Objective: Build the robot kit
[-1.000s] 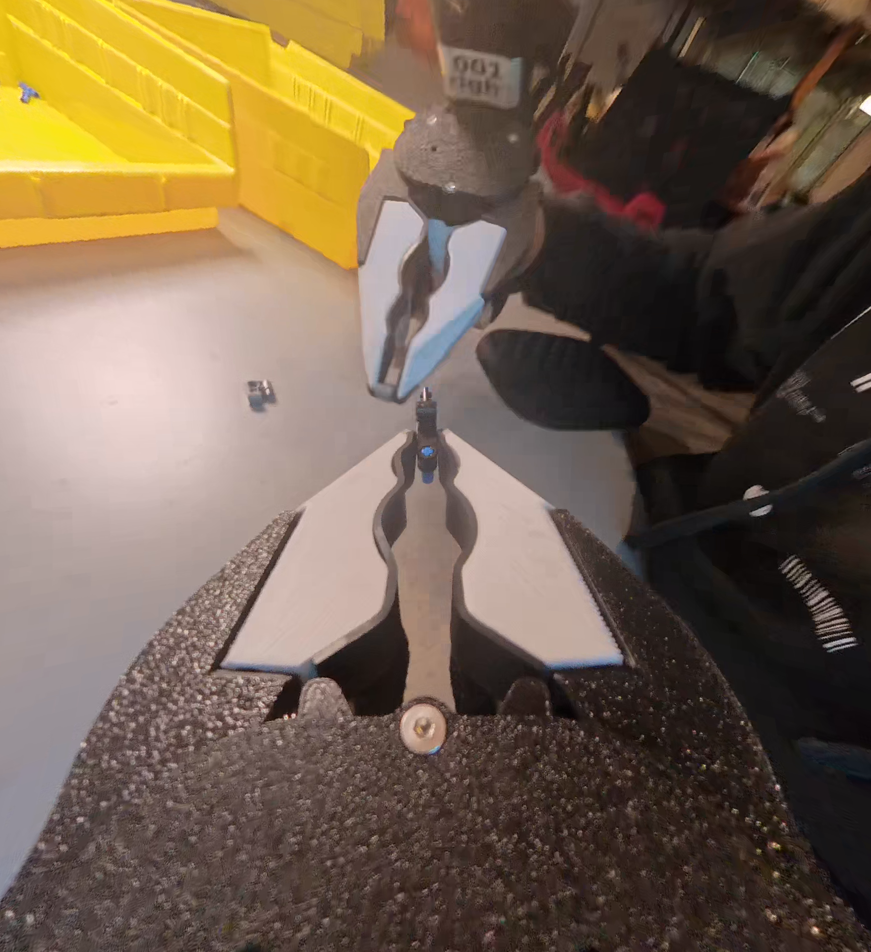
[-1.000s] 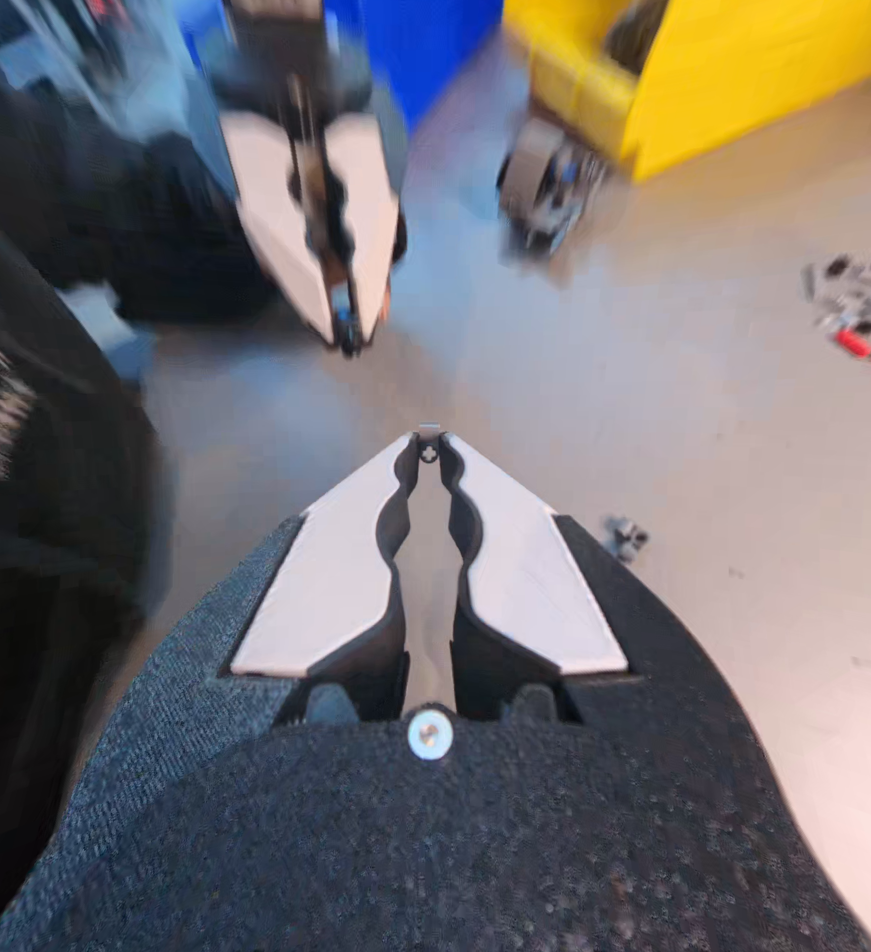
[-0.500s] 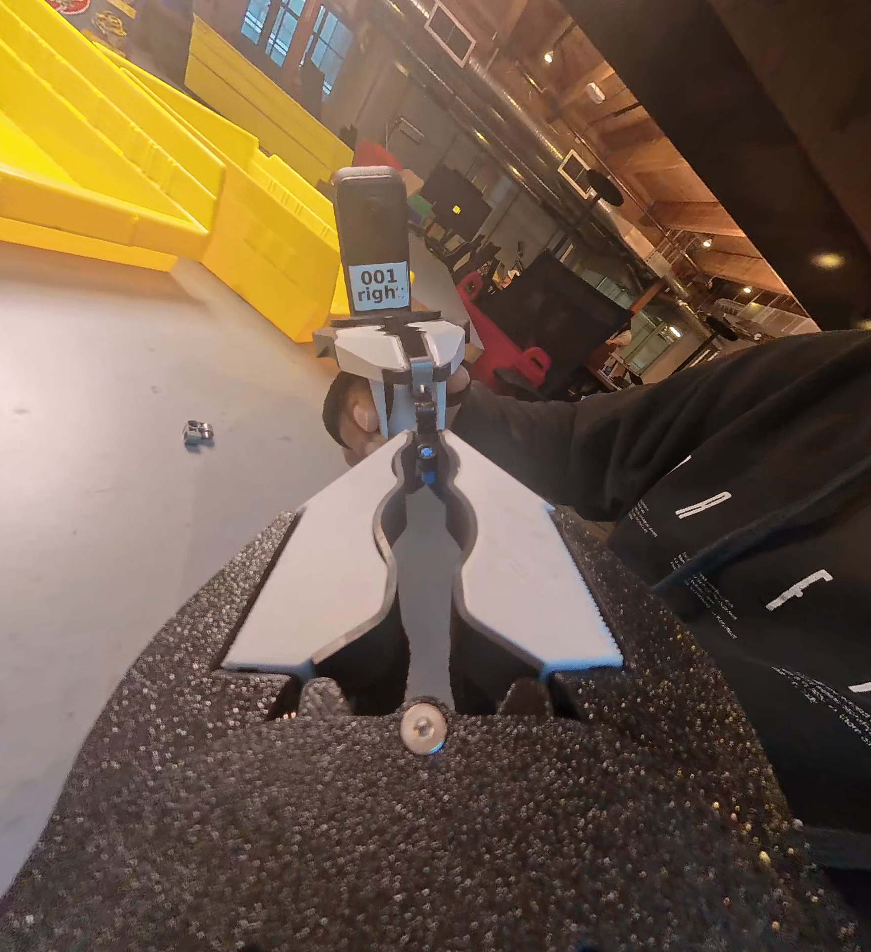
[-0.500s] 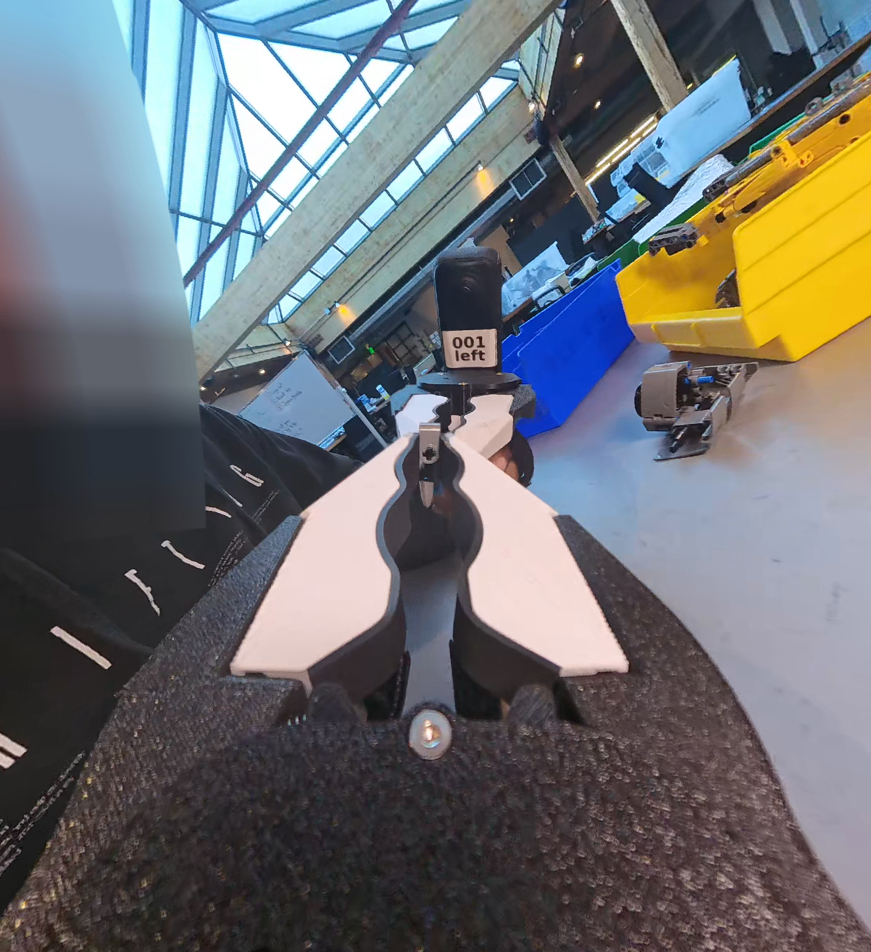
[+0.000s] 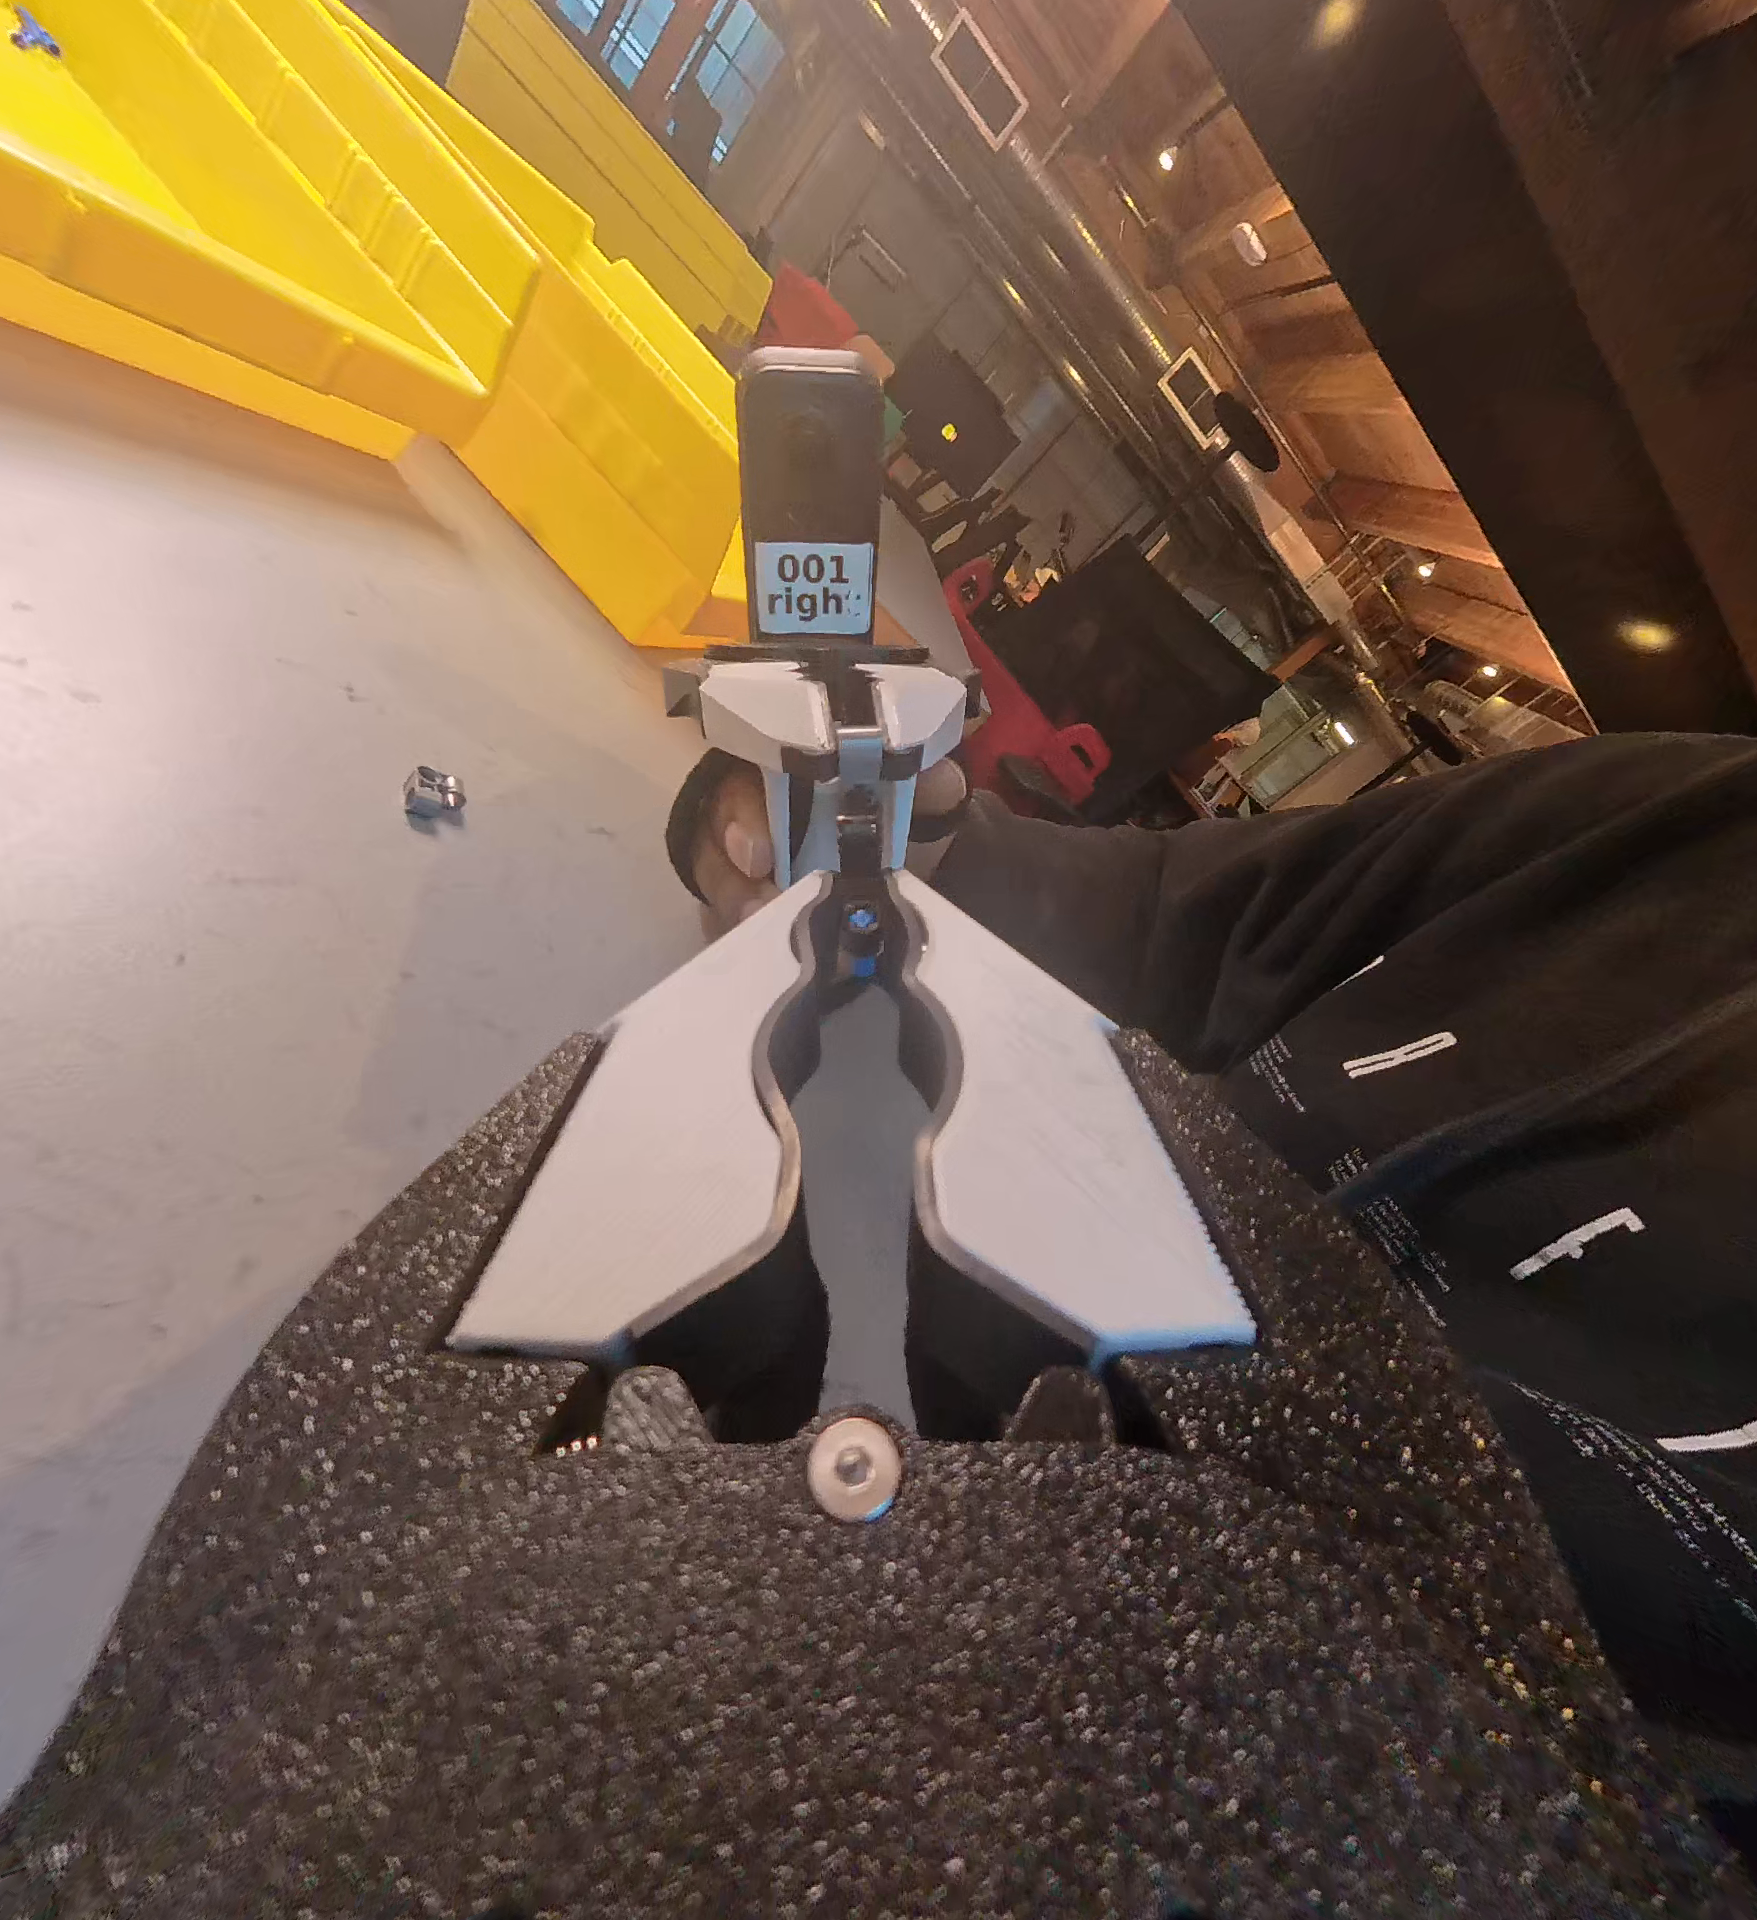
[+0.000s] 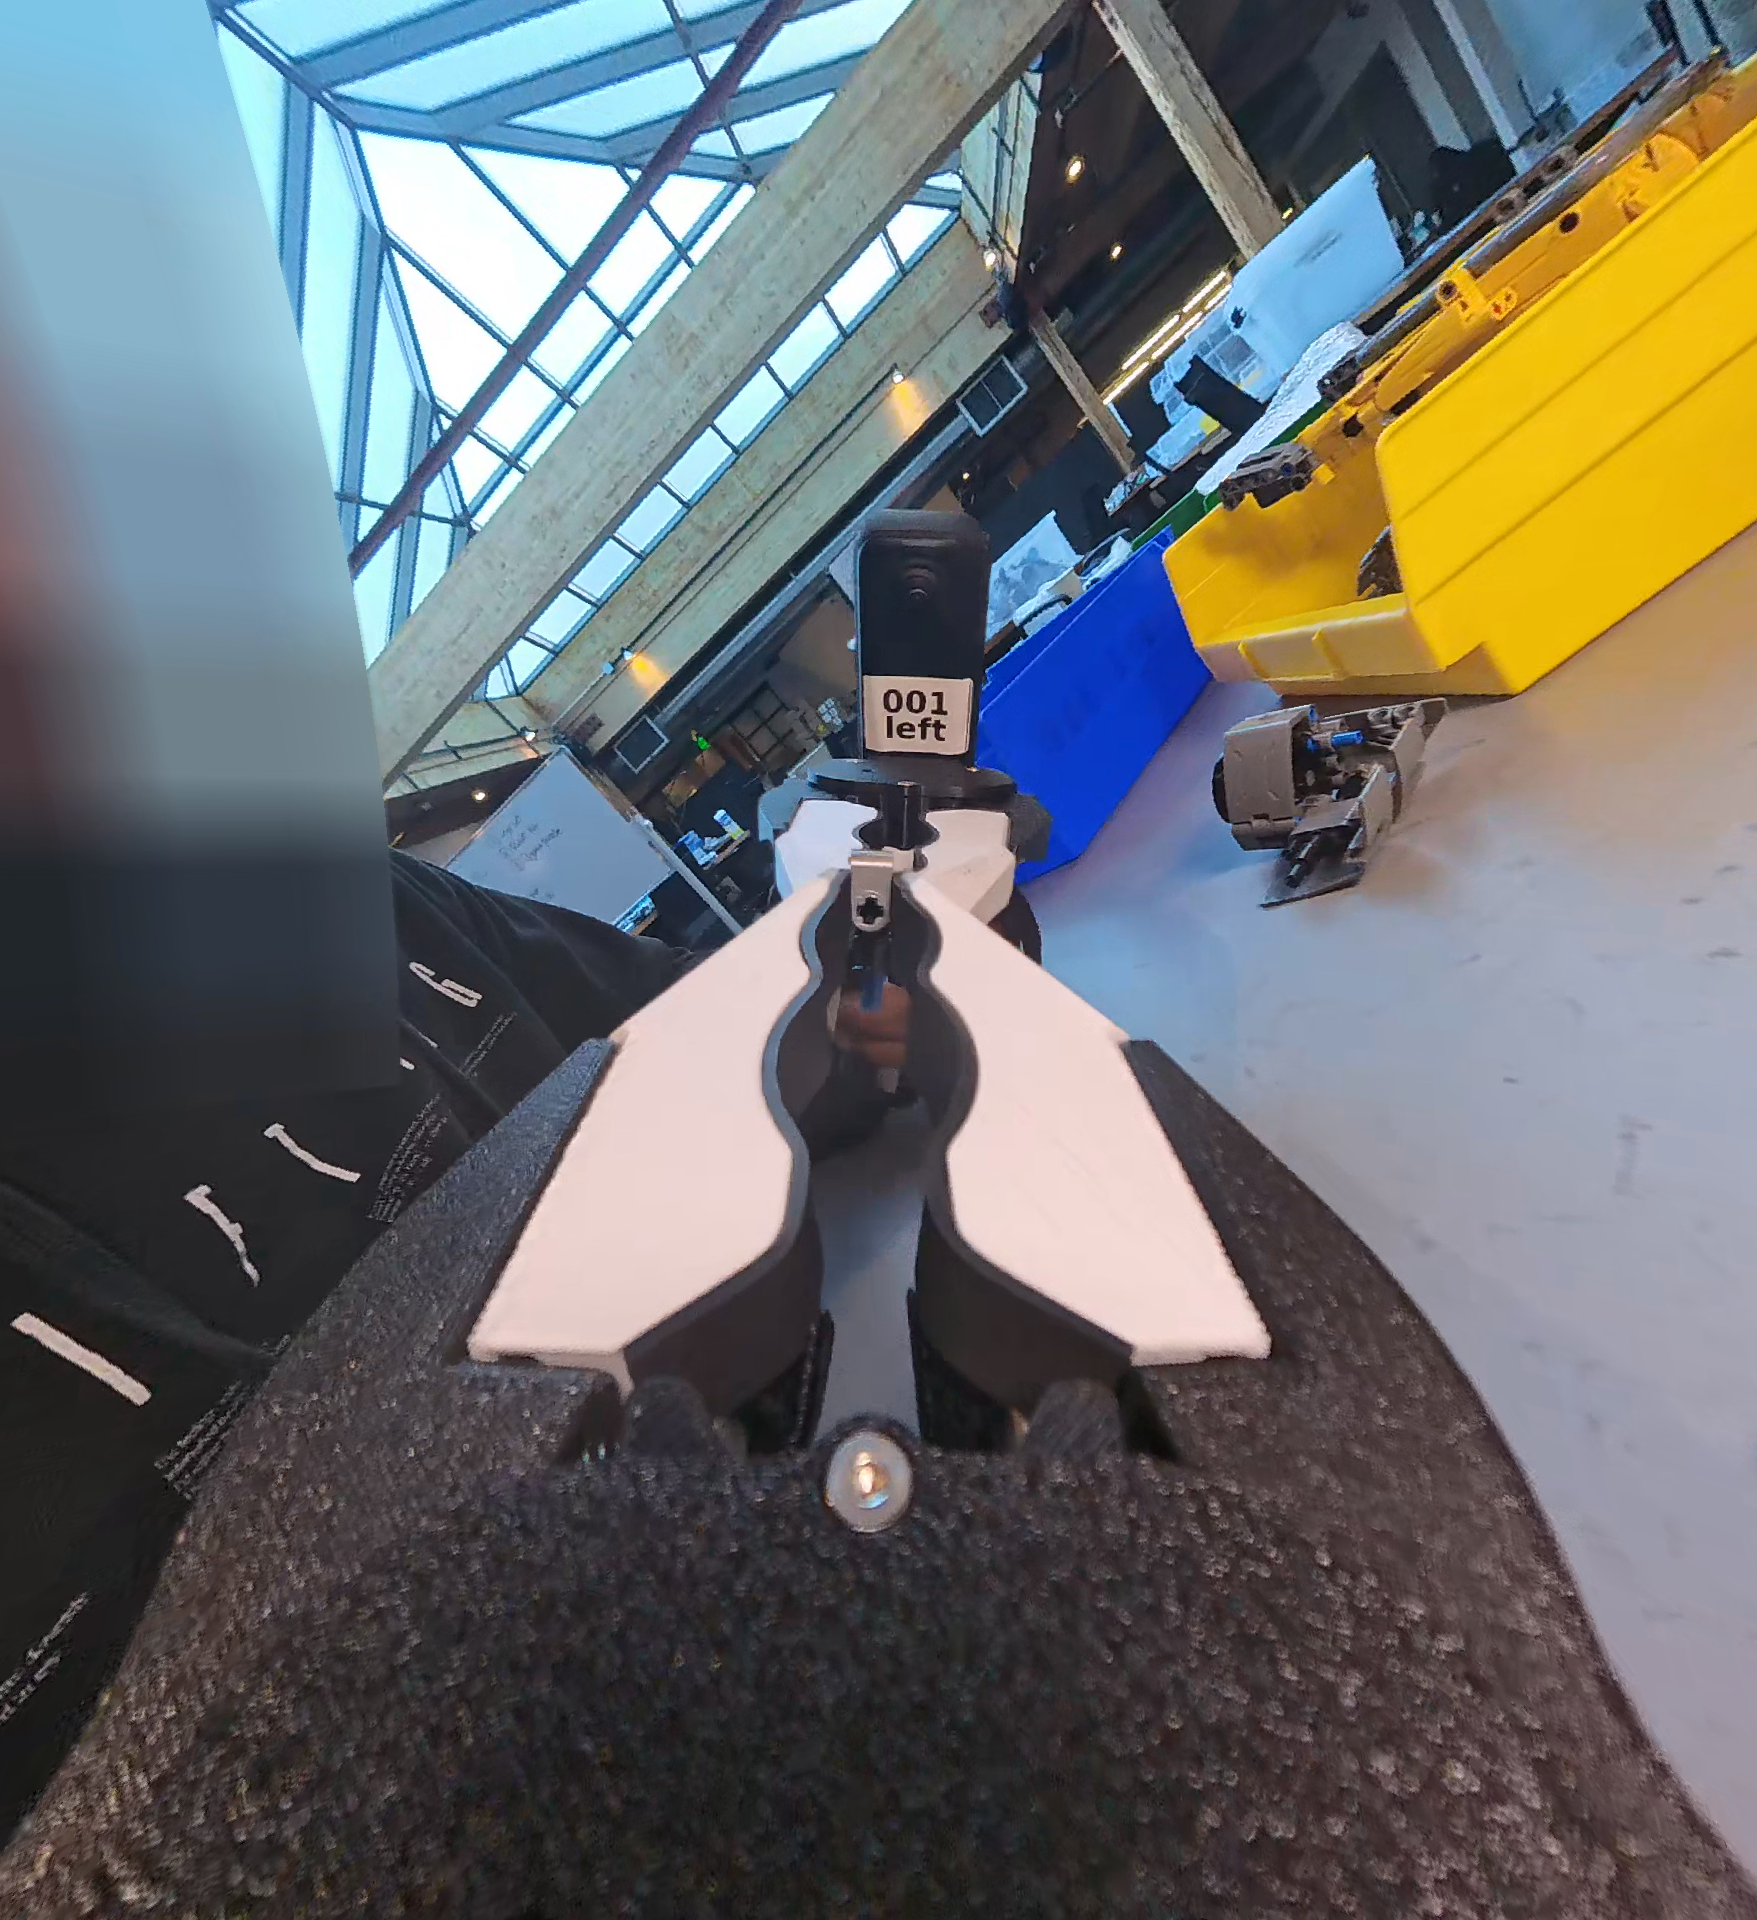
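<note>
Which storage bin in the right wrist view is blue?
The blue bin just behind the left hand-held gripper; the yellow bins stand farther right.

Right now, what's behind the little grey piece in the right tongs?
Right behind the grey piece pinched in the right tongs are the left tongs, tip to tip, with a black camera on top. A hand shows lower down; the join between the pieces is hidden.

**Items on and around the bench**

We see yellow bins (image 5: 354, 260) along the bench's (image 5: 178, 935) far edge, and a small grey connector (image 5: 429, 795) alone on its surface. A grey brick assembly (image 6: 1321, 790) lies near a blue bin (image 6: 1082, 707).
</note>
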### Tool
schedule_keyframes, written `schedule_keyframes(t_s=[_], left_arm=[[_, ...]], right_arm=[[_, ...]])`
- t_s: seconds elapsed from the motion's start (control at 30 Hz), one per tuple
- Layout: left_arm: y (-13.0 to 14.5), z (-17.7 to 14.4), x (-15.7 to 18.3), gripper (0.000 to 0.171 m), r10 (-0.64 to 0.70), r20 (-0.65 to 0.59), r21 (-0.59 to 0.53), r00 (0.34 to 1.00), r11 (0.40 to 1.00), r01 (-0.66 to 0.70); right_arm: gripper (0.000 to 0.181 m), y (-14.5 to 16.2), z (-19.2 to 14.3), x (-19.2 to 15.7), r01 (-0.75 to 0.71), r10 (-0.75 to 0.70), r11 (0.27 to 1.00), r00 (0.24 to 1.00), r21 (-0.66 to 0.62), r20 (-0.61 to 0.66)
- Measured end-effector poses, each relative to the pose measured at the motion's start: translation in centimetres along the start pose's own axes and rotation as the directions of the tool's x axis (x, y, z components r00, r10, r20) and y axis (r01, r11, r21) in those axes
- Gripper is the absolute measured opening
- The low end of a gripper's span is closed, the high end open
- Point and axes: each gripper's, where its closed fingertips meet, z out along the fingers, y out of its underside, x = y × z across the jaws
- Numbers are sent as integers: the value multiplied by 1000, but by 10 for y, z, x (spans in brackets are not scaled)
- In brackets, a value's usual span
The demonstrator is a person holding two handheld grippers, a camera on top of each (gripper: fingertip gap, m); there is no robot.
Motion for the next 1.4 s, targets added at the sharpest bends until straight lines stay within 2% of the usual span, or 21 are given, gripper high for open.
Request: schedule_keyframes(t_s=[0.23,0.4,0.5,0.77,0.93,1.0,1.17,1.23,1.3,1.33,1.4], left_arm=[[7,2,-3,5,-5,6,-30,1000,1000,6],[23,8,-1,5,25,4,-125,1000,992,-24],[36,12,-1,5,71,20,-216,997,974,-66],[69,15,-10,5,133,52,-398,990,912,-102],[72,14,-14,4,168,62,-420,984,899,-127],[69,14,-13,4,166,56,-408,985,904,-129],[44,12,-8,6,19,-12,-258,1000,966,-22],[40,11,-5,6,-51,-54,-220,997,975,38],[34,9,-4,7,-109,-80,-187,991,978,92],[31,8,-3,7,-132,-97,-168,987,979,114],[24,6,0,7,-180,-132,-135,975,978,162]], right_arm=[[6,6,3,2,44,-48,997,998,-69,-50],[6,22,3,-2,54,-60,975,998,-218,-23],[7,35,-3,-3,76,-83,932,997,-353,-5],[7,73,-9,2,132,-170,799,985,-586,-9],[7,77,-9,5,134,-183,786,983,-603,-21],[7,74,-8,4,124,-166,803,986,-582,-18],[9,45,-1,5,24,-39,926,999,-377,-32],[30,31,-4,4,40,-50,949,998,-313,-23],[35,15,-6,-3,180,-189,948,982,-263,-8],[37,14,-7,-6,281,-295,919,955,-276,-11],[47,21,-5,-10,483,-515,808,857,-337,-9]])
